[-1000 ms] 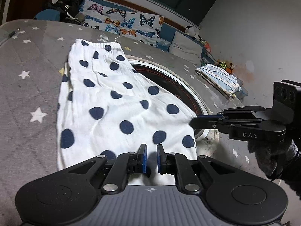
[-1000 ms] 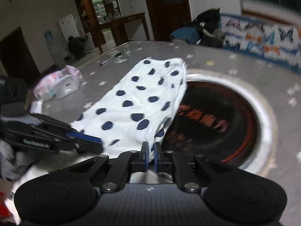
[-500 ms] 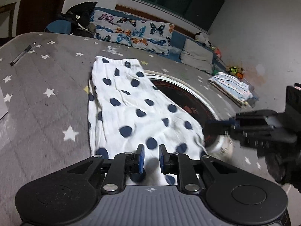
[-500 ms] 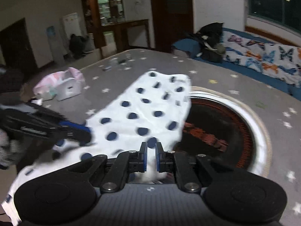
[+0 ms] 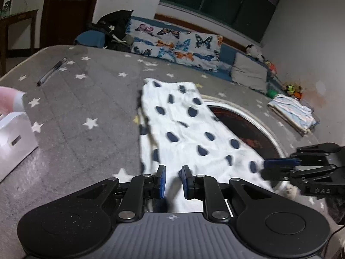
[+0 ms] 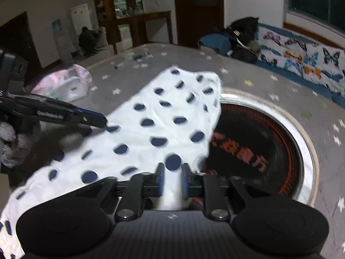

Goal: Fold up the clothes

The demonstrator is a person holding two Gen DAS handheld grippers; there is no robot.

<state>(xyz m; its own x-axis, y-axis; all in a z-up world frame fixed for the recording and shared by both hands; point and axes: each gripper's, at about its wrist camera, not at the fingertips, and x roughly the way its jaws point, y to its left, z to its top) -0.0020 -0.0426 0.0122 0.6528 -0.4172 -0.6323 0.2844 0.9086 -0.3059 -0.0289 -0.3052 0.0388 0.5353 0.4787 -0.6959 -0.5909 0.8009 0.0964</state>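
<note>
White dotted garment's [image 5: 185, 129] near hem behind tools

Home living room at night. Top of the left wrist view: bench seat with butterfly-print cushions [image 5: 176, 43] under a dark window [image 5: 217, 2], soft toys [image 5: 254, 50] to its right. Upper left of the right wrist view: wooden cabinet [image 6: 120, 6], water dispenser [image 6: 59, 36]. Centre: star-print grey table cover [image 5: 86, 99].

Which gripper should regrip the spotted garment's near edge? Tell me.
Right, probably: the right gripper, its jaws just opening, already has the spotted garment lying between its pads.
</note>
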